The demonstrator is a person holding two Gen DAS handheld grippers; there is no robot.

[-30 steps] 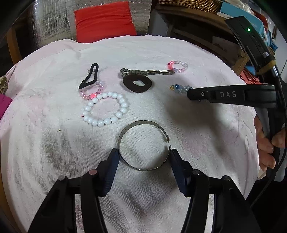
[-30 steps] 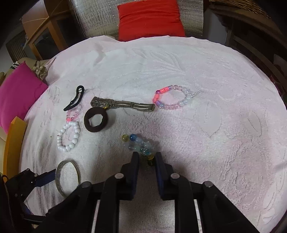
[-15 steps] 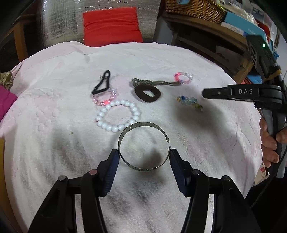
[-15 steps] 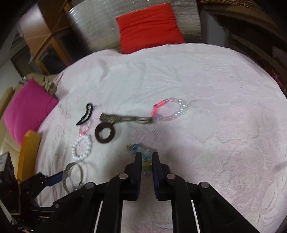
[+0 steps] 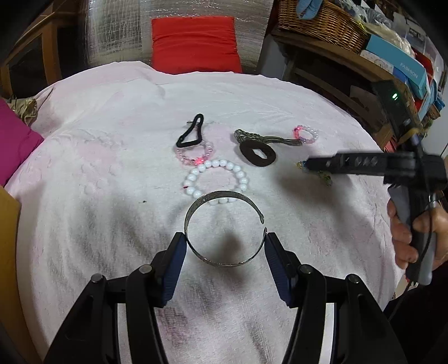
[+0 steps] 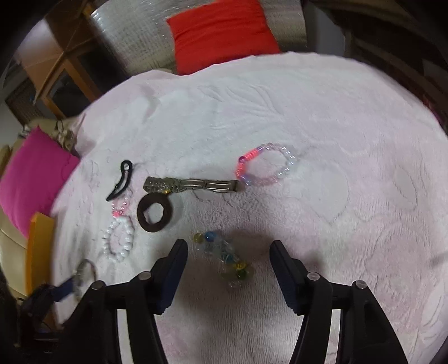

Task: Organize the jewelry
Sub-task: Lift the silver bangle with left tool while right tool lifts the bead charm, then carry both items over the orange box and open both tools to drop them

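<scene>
So the metal cuff bangle (image 5: 224,228) is sitting right between the pads of the left gripper (image 5: 224,246), pinched across its width with both blue pads pressed on its sides, and it looks lifted a bit off the pink towel (image 5: 98,196), with its shadow on the cloth underneath and its open gap facing right. Over on the other side, the right gripper (image 6: 228,252) has just been opening up, and the little clear bracelet with blue and yellow beads (image 6: 224,257) is lying loose on the towel between the spread jaws, with neither pad touching it. From the left wrist view you can see that same gripper coming in from the right, held by a hand (image 5: 414,235), its tip over that bead strand. The rest of the stuff is laid out further back: a white pearl bracelet (image 5: 217,177) just behind the bangle, a pale pink bead bracelet (image 5: 194,154) touching its far edge, and a black hair tie (image 5: 191,135) overlapping that pink one. To the right of those there's a dark brown scrunchie (image 5: 257,154) lying against a metal watch band (image 6: 190,184), and at the far end of the band a pink and white bead bracelet (image 6: 266,165). Beyond the towel there's a red cushion (image 5: 196,44) against a silvery backrest, a magenta cushion (image 6: 30,179) off to the left, and a wicker basket (image 5: 322,25) on a shelf at the upper right. The right wrist picture is kinda blurry at the edges.
</scene>
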